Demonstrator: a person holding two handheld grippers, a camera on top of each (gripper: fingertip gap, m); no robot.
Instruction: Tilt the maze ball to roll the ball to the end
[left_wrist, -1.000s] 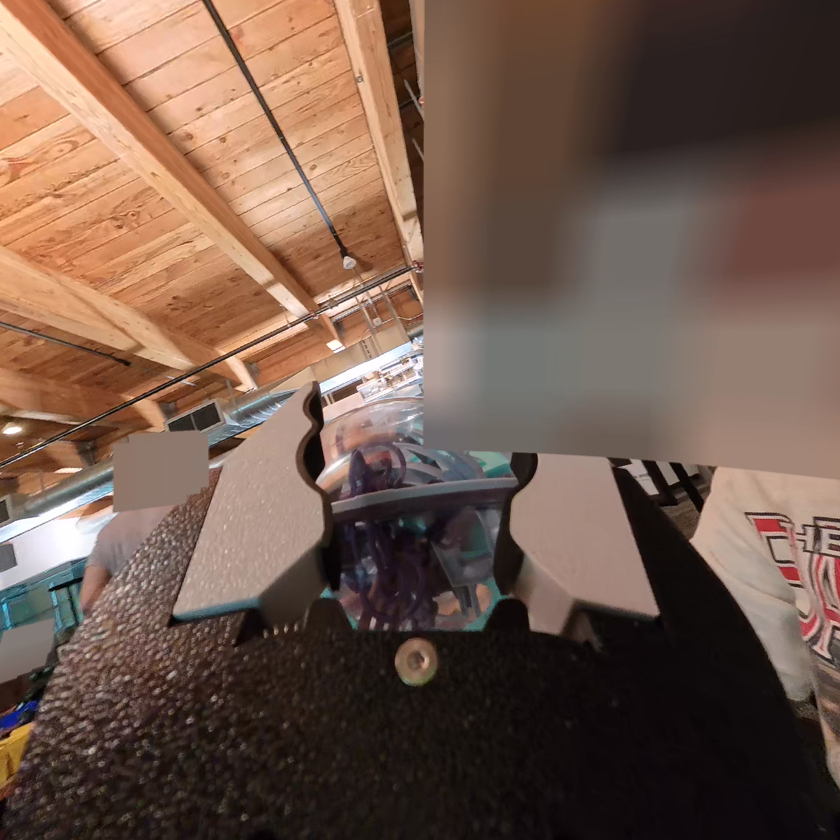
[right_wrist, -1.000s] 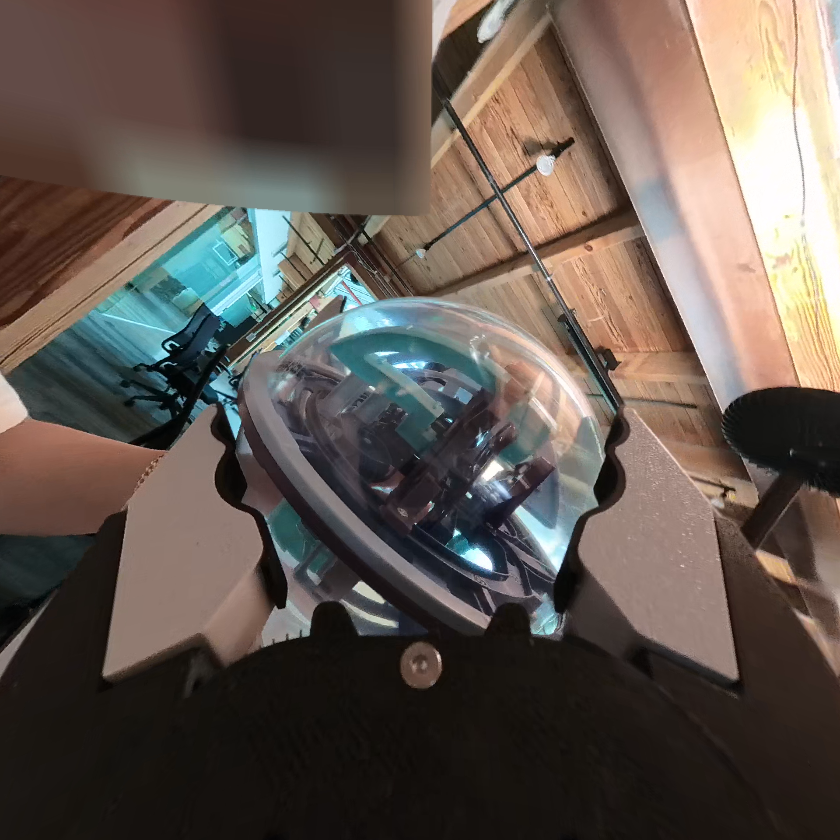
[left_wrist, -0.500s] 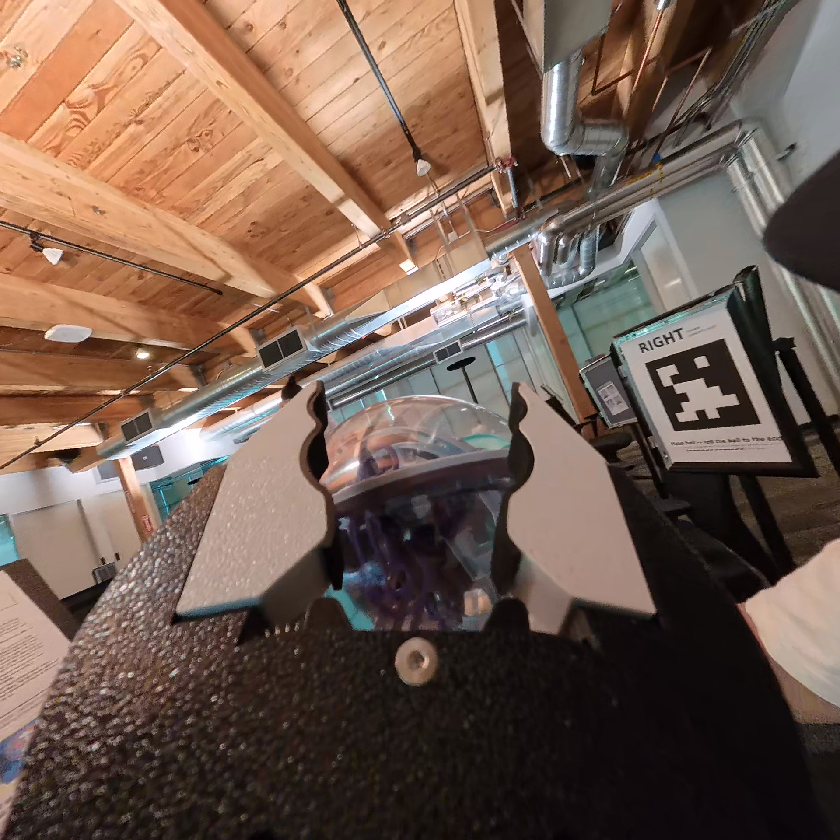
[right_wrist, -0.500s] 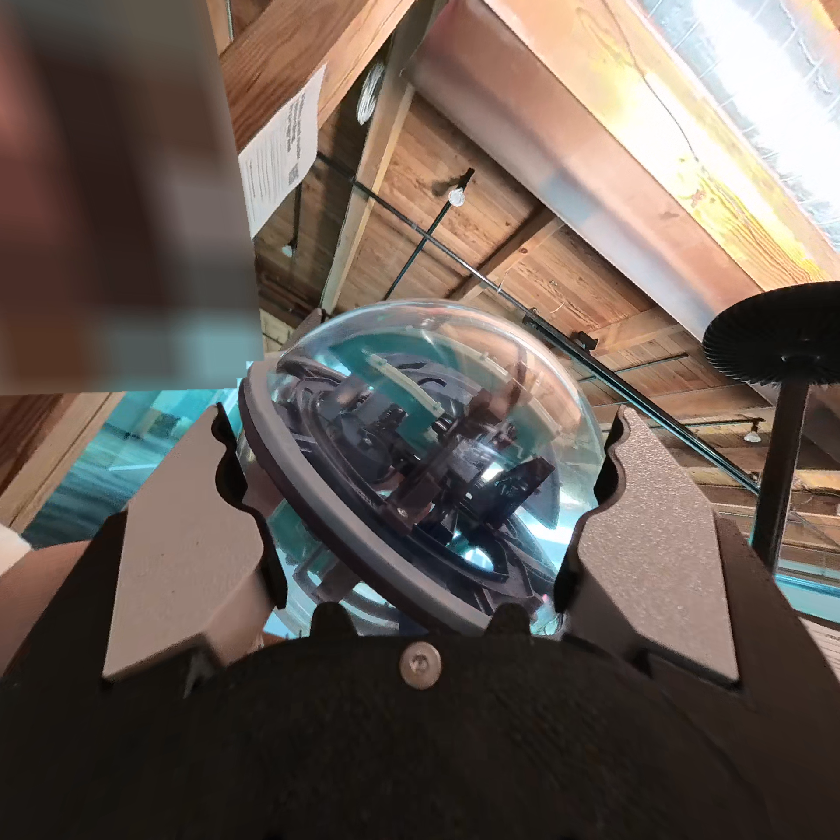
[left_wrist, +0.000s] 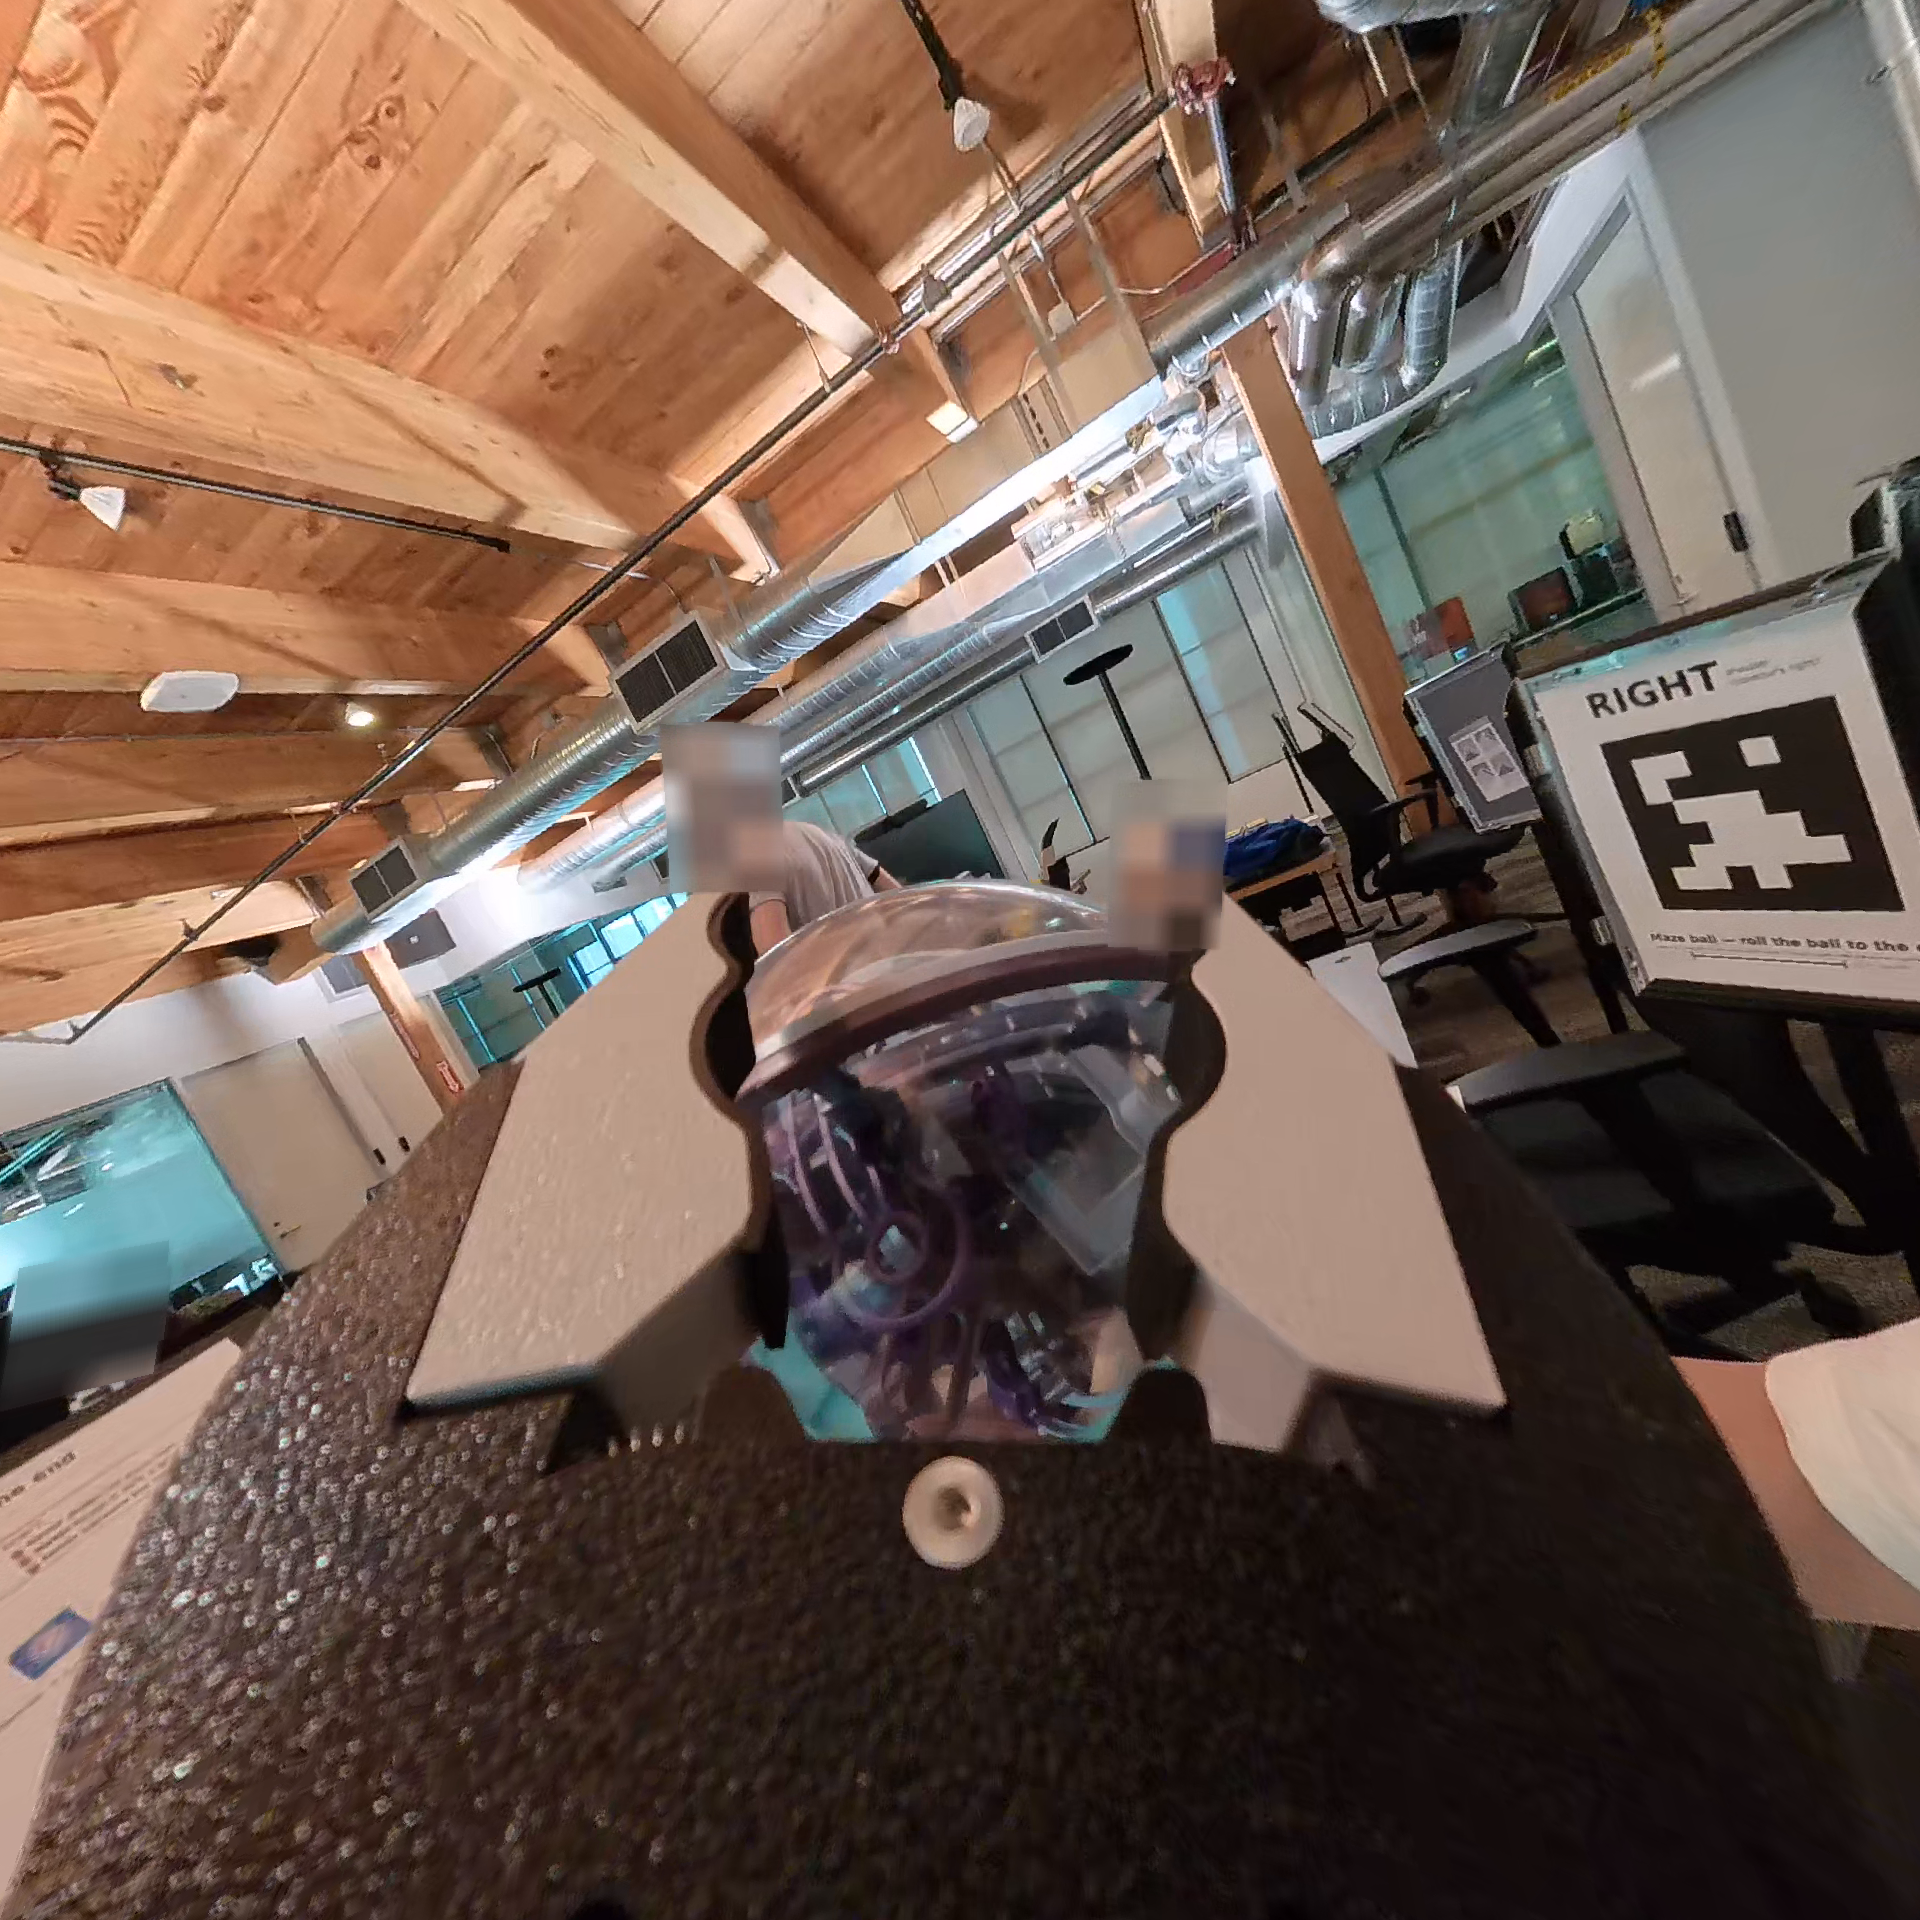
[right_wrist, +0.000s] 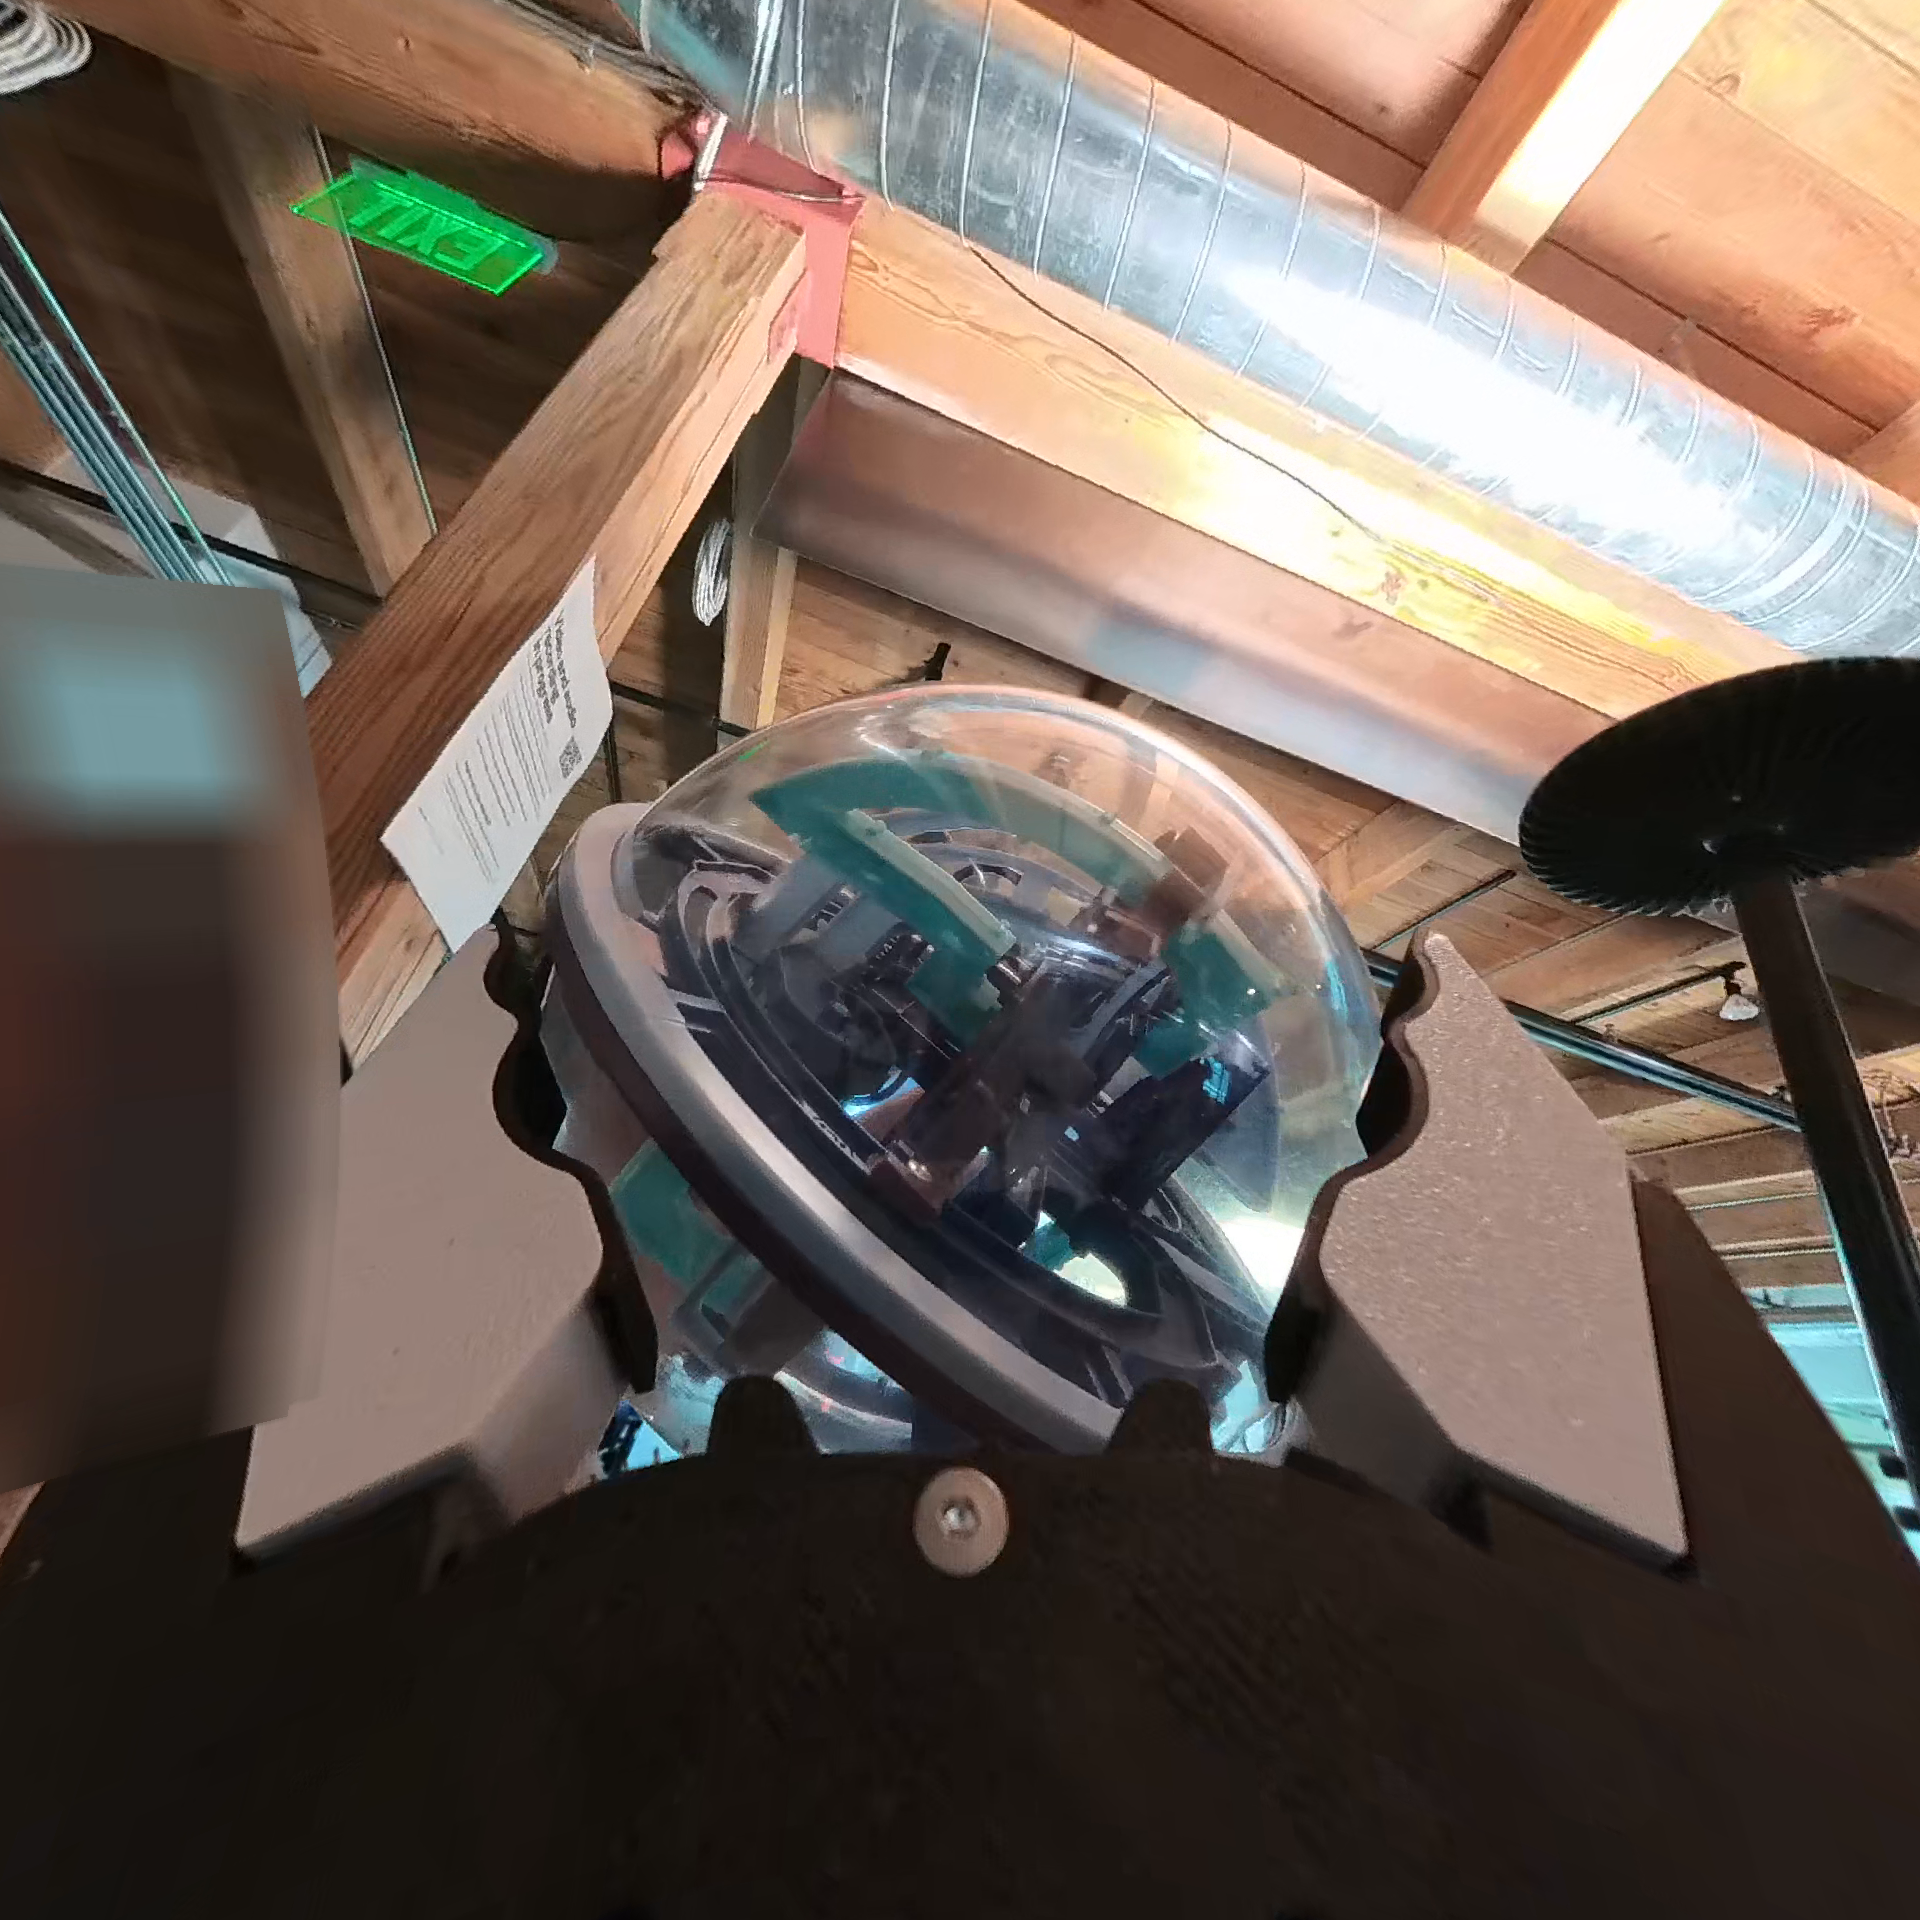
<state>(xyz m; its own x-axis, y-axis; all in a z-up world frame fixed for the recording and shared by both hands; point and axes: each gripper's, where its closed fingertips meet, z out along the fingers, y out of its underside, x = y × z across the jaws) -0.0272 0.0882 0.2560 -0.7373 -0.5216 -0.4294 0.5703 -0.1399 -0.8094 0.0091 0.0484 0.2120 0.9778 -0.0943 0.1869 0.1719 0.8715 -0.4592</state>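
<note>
Nearest in my left wrist view, the left claw (left_wrist: 958, 1117) is closed part-way onto the maze ball (left_wrist: 961, 1164), its two grey fingers (left_wrist: 613, 1226) pressed against opposite sides of the clear sphere, which fills the gap between them. Inside the shell I see purple looping tracks, and a dark equatorial band crosses the sphere near the fingertips, tilted slightly. Nearest in my right wrist view, the right claw (right_wrist: 961, 1049) is spread wider and likewise grips the maze ball (right_wrist: 966, 1049), with each of its fingers (right_wrist: 1475, 1309) touching the shell; here the grey equatorial ring slopes down from upper left to lower right, and teal and dark track pieces show under the dome. The small rolling ball I cannot pick out in either view. The sphere is thus held aloft between both claws, clear of any support. At the near right of the left view lie a sleeve and forearm (left_wrist: 1808, 1496). Farther right stands a placard with a black-and-white marker (left_wrist: 1756, 821); beyond it, office chairs (left_wrist: 1392, 831) and glass partitions. In the right view a black finned disc on a pole (right_wrist: 1725, 790) rises at right, before a silver duct (right_wrist: 1351, 301), timber beams (right_wrist: 561, 520), a pinned paper sheet (right_wrist: 509, 769) and a green sign (right_wrist: 426, 229).
</note>
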